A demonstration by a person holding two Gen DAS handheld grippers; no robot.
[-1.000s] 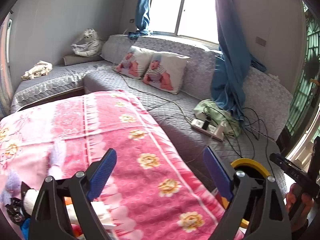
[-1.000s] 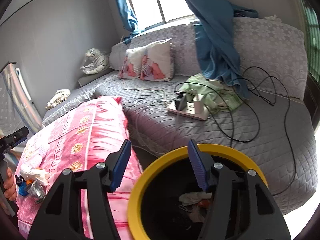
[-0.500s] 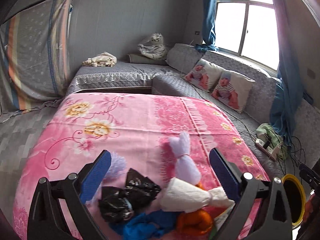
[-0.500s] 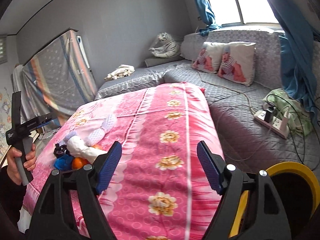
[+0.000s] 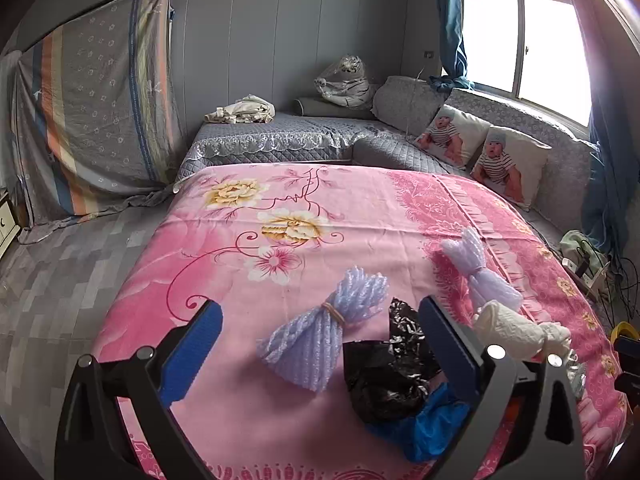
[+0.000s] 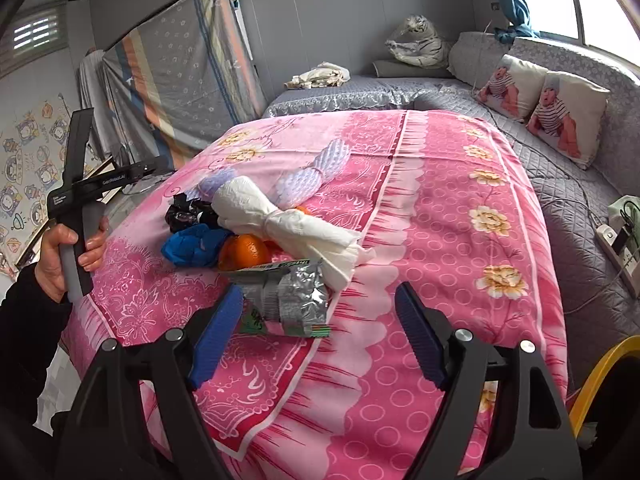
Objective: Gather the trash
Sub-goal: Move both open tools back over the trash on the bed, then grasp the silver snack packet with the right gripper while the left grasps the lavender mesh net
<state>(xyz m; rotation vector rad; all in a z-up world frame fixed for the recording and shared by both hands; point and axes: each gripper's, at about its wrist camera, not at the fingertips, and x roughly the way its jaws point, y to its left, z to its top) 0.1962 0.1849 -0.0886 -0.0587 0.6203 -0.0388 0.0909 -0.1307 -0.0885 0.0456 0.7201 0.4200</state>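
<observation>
A pile of trash lies on the pink flowered bedspread (image 5: 280, 208). In the left wrist view my left gripper (image 5: 320, 344) stands open over a lilac foam net bundle (image 5: 320, 344), not touching it. A black plastic bag (image 5: 384, 376), a blue bag (image 5: 428, 428), a white paper bundle (image 5: 516, 332) and a second foam net (image 5: 480, 272) lie to its right. My right gripper (image 6: 320, 334) is open above the bedspread (image 6: 440, 200). A silver foil packet (image 6: 288, 296) lies just ahead of its left pad, with an orange (image 6: 244, 252) and the paper bundle (image 6: 280, 220) behind it.
A yellow-rimmed bin (image 6: 600, 376) stands at the bed's right side, also visible as the bin rim (image 5: 624, 330). A hand (image 6: 68, 252) holds the left gripper's handle at the left. A grey sofa (image 6: 560, 184) with cushions, cables and a power strip (image 6: 616, 240) lies beyond.
Both views have swung left from the sofa and bin to the pink bed. The trash pile is now close ahead of both grippers. Both pairs of jaws stand wider.
</observation>
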